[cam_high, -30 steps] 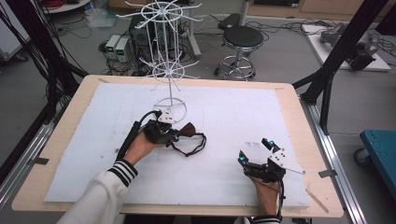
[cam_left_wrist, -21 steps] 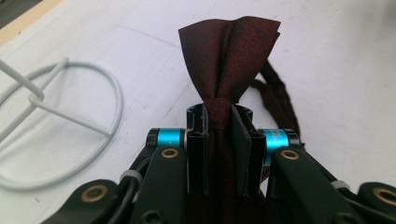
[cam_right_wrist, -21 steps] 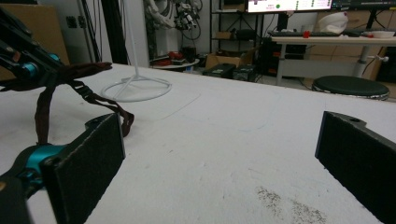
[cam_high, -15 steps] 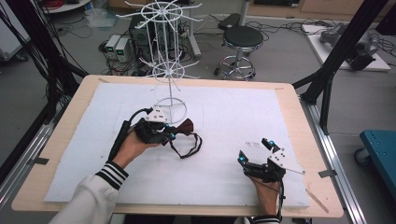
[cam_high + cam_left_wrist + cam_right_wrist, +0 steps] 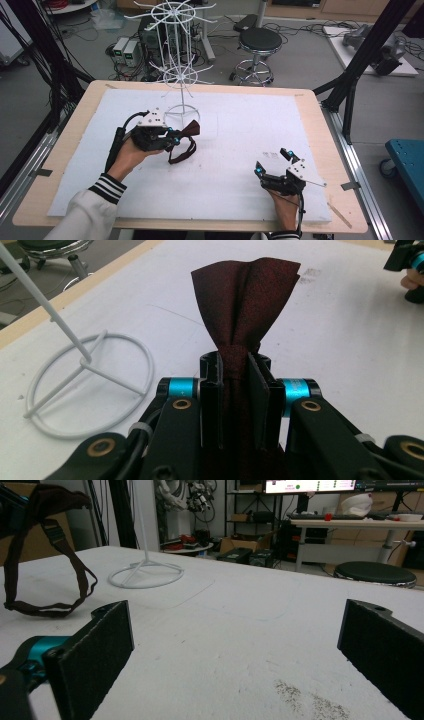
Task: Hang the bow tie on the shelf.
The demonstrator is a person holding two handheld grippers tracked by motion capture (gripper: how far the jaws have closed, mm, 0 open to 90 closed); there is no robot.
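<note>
Left tongs point(image 5: 176, 139) pinch my bow tie point(image 5: 246, 295) just beside the rack point(image 5: 182, 75) base, right tongs point(image 5: 272, 162) gape wide and idle well apart, and I reckon the dangling strap point(image 5: 181, 152) could snag a wire arm.

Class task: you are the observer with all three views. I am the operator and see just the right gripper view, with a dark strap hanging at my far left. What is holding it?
Observer: The left gripper holds it. The strap belongs to a dark red bow tie, and the jaws are shut on its middle.
Operator: Where is that gripper relative to the white rack?
Observer: In the high view it sits just left of the ring base of the white wire rack, which is two tiers of spokes on a pole.
Operator: And my gripper?
Observer: The right gripper rests open on the white mat, near the table's front right, holding nothing.
</note>
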